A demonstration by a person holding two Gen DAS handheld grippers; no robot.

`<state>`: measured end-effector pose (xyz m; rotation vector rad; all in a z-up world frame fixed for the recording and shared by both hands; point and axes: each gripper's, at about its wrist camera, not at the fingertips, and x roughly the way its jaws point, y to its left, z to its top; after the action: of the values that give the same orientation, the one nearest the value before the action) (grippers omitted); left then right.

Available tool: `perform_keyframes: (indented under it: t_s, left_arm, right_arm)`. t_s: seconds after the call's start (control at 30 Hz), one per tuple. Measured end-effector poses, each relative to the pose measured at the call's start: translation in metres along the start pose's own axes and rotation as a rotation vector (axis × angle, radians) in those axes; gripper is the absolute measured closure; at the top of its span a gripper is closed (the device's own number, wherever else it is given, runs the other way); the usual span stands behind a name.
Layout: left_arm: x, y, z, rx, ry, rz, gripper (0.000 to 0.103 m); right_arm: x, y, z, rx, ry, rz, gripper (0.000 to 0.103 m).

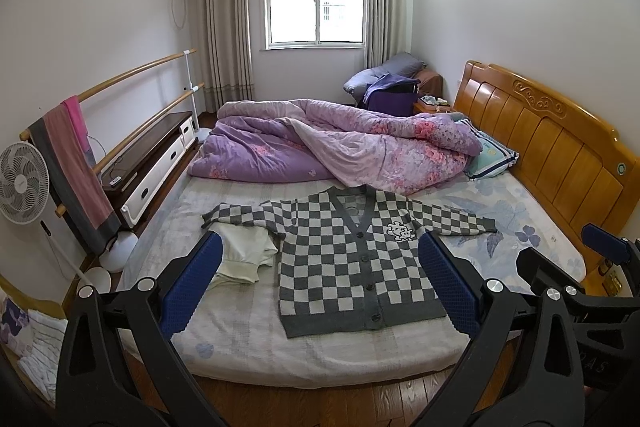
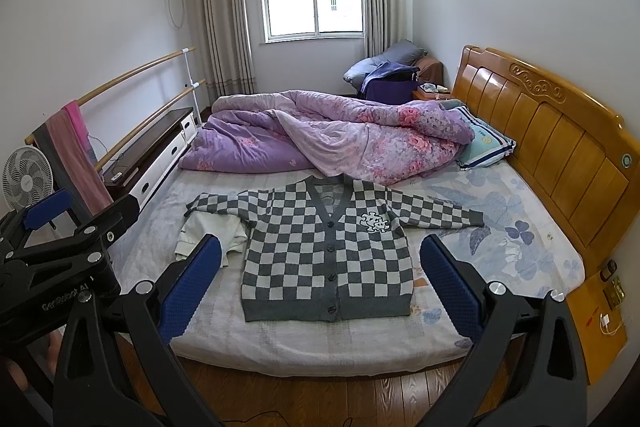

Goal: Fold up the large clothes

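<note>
Both my tongs wide, empty: left gripper (image 1: 320, 279), right gripper (image 2: 320, 283); risk: white garment (image 1: 240, 259) under cardigan (image 1: 352, 263) at 9 o'clock sleeve gets pinched along.

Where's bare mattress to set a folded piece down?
Free: strip between cardigan hem and mattress foot edge; patch right of cardigan toward headboard. Crowded: white garment under left sleeve; quilt fills far half.

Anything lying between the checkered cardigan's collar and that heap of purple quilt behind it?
No. In both wrist views the checkered cardigan has its collar reaching the purple quilt; its front fold overlaps the neckline, no gap.
</note>
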<state>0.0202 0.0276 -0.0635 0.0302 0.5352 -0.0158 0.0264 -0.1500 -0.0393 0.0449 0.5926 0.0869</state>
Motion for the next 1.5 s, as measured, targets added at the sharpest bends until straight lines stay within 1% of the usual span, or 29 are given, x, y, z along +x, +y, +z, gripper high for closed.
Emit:
perform_keyframes:
  t_s: [0.17,0.23,0.33,0.6,0.73,0.87,1.03,1.23,1.37,1.5]
  left_arm:
    - [-0.001,0.010,-0.001,-0.004,0.010,-0.003,0.005]
    - [-0.004,0.013,0.007,-0.004,0.011,-0.001,0.005]
    - [-0.004,0.015,0.005,-0.007,0.013,0.000,0.005]
    - [0.007,0.017,0.019,-0.017,0.046,0.007,0.005]
    - [0.015,0.014,0.022,-0.020,0.061,0.016,0.005]
    - [0.034,0.007,0.030,-0.022,0.081,0.031,0.005]
    - [0.065,-0.010,0.046,-0.022,0.102,0.063,0.005]
    - [0.114,-0.038,0.075,-0.044,0.146,0.110,0.005]
    - [0.150,-0.058,0.096,-0.070,0.159,0.153,0.005]
    - [0.181,-0.072,0.110,-0.086,0.166,0.176,0.005]
  right_arm:
    - [0.004,0.008,0.001,-0.002,0.010,-0.003,0.007]
    - [0.005,0.010,0.002,-0.002,0.011,-0.002,0.007]
    - [0.007,0.013,0.003,-0.005,0.011,-0.003,0.007]
    - [0.022,0.017,0.006,-0.008,0.037,0.007,0.007]
    - [0.034,0.012,0.008,-0.008,0.052,0.016,0.007]
    - [0.050,0.002,0.011,-0.008,0.067,0.031,0.007]
    - [0.082,-0.021,0.024,-0.003,0.090,0.067,0.007]
    - [0.132,-0.053,0.053,-0.029,0.114,0.112,0.007]
    - [0.167,-0.074,0.074,-0.052,0.124,0.143,0.007]
    - [0.198,-0.094,0.092,-0.077,0.127,0.165,0.007]
